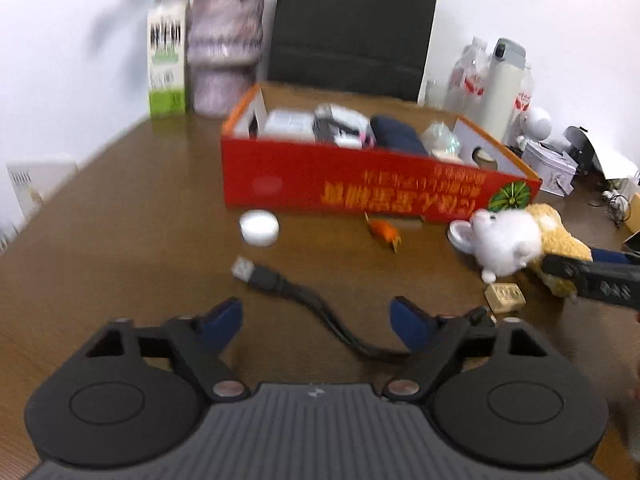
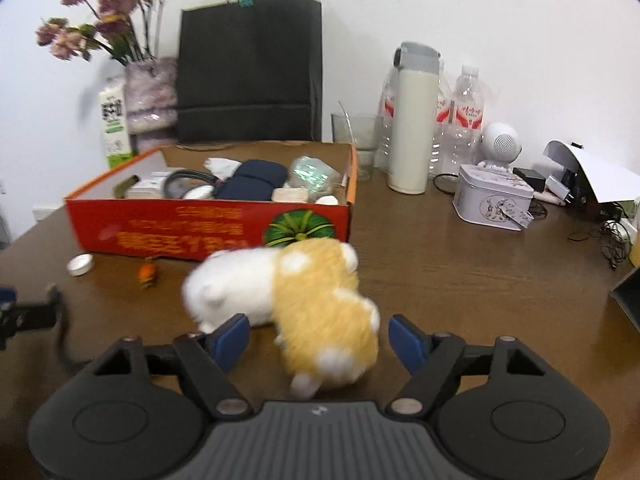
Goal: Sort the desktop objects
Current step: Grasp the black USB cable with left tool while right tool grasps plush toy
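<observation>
A red cardboard box (image 1: 320, 180) (image 2: 192, 228) holding several items stands on the brown table. A black USB cable (image 1: 296, 296) lies between the wide-open jaws of my left gripper (image 1: 316, 324). A white and yellow plush toy (image 2: 304, 300) (image 1: 516, 240) lies between the open jaws of my right gripper (image 2: 318, 338), untouched by the pads. A white cap (image 1: 259, 227) (image 2: 80, 265), a small orange toy (image 1: 385, 231) (image 2: 147, 274) and a beige block (image 1: 505, 298) lie in front of the box.
A black paper bag (image 2: 250, 72), a flower vase (image 2: 150, 92) and a milk carton (image 2: 114, 124) stand behind the box. A glass (image 2: 358, 140), a white flask (image 2: 414, 120), water bottles (image 2: 460, 120), a tin (image 2: 492, 200) and cables (image 2: 612, 236) crowd the right.
</observation>
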### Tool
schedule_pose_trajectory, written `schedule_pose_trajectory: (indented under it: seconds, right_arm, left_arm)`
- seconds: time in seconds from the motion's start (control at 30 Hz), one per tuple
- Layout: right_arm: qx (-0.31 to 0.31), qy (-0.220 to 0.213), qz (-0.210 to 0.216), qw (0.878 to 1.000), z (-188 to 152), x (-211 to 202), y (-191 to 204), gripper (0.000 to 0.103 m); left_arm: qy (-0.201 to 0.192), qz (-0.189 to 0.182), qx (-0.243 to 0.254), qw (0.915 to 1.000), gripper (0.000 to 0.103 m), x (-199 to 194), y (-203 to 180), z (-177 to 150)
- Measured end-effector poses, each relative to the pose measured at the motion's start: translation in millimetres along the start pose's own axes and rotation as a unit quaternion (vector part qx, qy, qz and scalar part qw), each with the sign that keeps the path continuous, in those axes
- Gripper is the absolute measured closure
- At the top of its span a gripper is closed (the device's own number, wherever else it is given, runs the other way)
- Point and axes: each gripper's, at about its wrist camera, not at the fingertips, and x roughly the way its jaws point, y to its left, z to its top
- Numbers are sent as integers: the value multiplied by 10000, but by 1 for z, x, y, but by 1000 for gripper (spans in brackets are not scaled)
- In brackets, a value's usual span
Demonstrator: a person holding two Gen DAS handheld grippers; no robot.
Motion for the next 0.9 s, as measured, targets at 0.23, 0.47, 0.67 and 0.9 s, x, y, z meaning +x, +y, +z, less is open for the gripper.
schedule_pose_trajectory:
  seconds: [0.23,0.47,0.67,0.9]
  right_arm:
    - [284,-5,353,9990,-6,11,-6,55]
    - [524,-480,422,9966,-2,-11,-13,57]
    - [691,-552,355,9954,-8,-39,-5,57]
    - [584,-583,980,9918,-45,-116,32,57]
  left_arm:
    - [-274,644,442,9966,64,20,-30,-5]
    - [-394,313,-48,9987,98,0,-17,-14]
    - [-887,189,-230,9956,99,-64,-4,-33]
    - [-1246,16,-148,9921,100,-132,0,-58]
